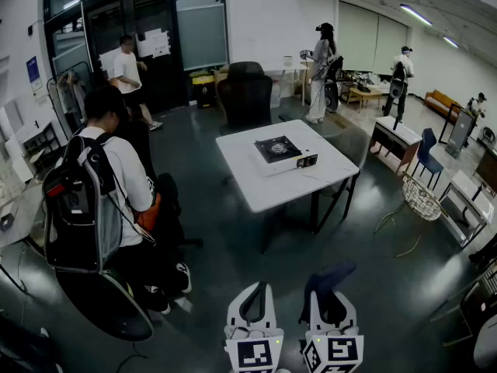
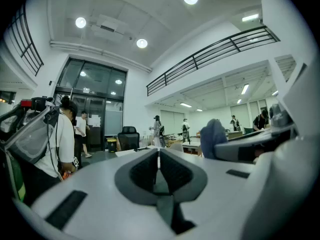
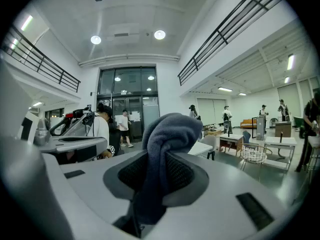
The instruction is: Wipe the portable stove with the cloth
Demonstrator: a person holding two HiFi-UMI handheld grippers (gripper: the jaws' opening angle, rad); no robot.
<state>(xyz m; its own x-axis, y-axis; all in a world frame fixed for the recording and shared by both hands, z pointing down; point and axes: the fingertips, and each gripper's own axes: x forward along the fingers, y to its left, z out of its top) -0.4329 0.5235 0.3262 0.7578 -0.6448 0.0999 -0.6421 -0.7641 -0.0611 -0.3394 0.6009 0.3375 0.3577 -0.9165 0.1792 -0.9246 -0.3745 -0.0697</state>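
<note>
**Portable stove: cloth approach**

White table is carrying the stove, well ahead of both grippers. Cloth (dark blue, bunched) is sitting clamped in the right gripper; left gripper is showing jaws together, empty. Judged best: keeping the clamp firm while walking up, then wiping flat.

large open lab hall: mezzanine railing, glass entrance doors, scattered work tables, people wearing recording rigs
</note>
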